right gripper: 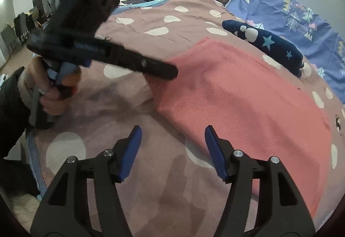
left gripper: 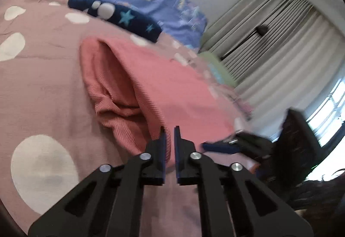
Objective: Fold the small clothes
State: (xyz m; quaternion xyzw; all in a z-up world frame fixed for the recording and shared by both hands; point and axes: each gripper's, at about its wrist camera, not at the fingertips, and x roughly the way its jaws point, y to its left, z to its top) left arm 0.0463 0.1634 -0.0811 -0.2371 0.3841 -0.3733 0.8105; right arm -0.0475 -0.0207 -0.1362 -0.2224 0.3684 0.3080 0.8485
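Since the pink knit garment (right gripper: 248, 94) is lying spread on the spotted bedspread (right gripper: 133, 107), with a navy star-print piece (right gripper: 267, 45) just beyond it near the blue patterned sheet (right gripper: 301, 12), it's pretty easy to guess how it'll behave. It looks like a soft waffle-ish knit, light and floppy, so it'll sag and drag wherever it isn't supported, and it probably clings to the bedspread a bit rather than sliding.

Left gripper (left gripper: 170, 131) has its jaws clenched on the near edge of the pink fabric, and you can see the cloth tented up off the bed around the tips, with a fold opening like a pocket behind it. Right gripper (right gripper: 172, 131) is spread wide and empty, hovering over bare bedspread just beside the garment's lower edge, nothing between the pads.

If it were me I'd pinch the edge or corner nearest the right gripper, thin bite, one or two layers only. Grab mid-panel and it'll just bunch up.
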